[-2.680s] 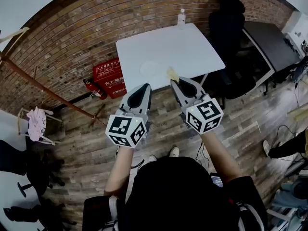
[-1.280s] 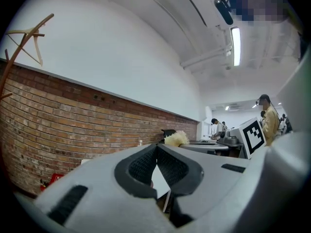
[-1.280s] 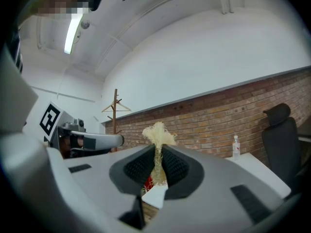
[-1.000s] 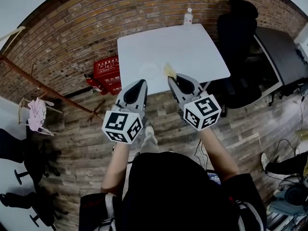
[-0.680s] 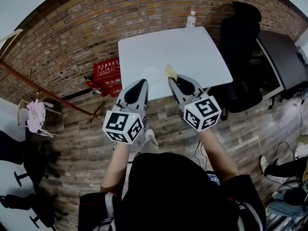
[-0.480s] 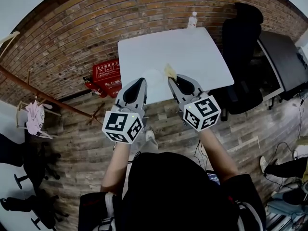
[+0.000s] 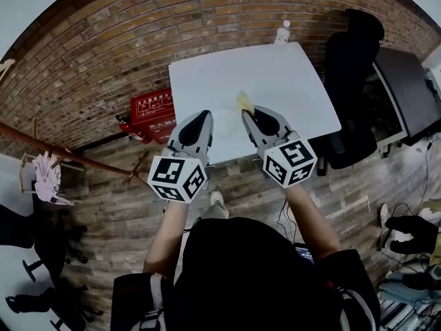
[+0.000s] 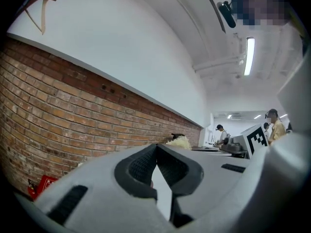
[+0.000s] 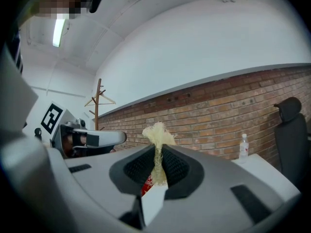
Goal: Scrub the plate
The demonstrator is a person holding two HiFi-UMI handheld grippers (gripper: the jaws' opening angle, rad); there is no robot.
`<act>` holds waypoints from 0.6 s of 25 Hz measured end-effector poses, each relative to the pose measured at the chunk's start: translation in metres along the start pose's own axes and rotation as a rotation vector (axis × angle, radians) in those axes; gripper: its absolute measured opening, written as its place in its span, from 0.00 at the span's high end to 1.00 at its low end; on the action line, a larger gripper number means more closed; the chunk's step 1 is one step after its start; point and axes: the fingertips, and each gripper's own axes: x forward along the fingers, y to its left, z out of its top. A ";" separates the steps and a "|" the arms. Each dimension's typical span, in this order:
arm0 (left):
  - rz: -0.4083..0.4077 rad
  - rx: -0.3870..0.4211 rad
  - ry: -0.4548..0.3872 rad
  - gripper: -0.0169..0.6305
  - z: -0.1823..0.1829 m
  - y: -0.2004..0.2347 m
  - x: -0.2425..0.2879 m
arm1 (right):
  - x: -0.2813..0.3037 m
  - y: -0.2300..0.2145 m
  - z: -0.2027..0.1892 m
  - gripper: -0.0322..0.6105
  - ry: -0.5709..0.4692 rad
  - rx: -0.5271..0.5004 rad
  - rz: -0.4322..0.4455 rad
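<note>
The right gripper (image 7: 248, 113) pinches one yellow scrubber (image 7: 242, 101) in its fingers; the left gripper (image 7: 204, 118) has its fingers closed together, empty. One bottle (image 7: 282, 32) stands on the white tabletop (image 7: 275, 74). The lettering on the red box (image 7: 151, 106) is too small to read.

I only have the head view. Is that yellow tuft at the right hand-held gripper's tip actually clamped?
Observer: Yes. The right gripper view shows the right hand-held gripper shut on the yellow scrubber, with the tuft sticking out above the jaws.
Operator: Is the left one holding anything?
Observer: No. The left hand-held gripper has its jaws together, with nothing between them.
Operator: Anyone else nearby?
Observer: The left gripper view shows a person standing at the room's far end.
</note>
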 end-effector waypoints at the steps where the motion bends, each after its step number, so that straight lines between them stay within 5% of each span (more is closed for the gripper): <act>1: -0.005 -0.005 0.005 0.95 0.000 0.006 0.004 | 0.007 -0.002 0.000 0.87 0.004 0.001 -0.004; 15: -0.070 -0.042 0.036 0.95 0.007 0.075 0.052 | 0.084 -0.021 0.000 0.87 0.052 0.003 -0.054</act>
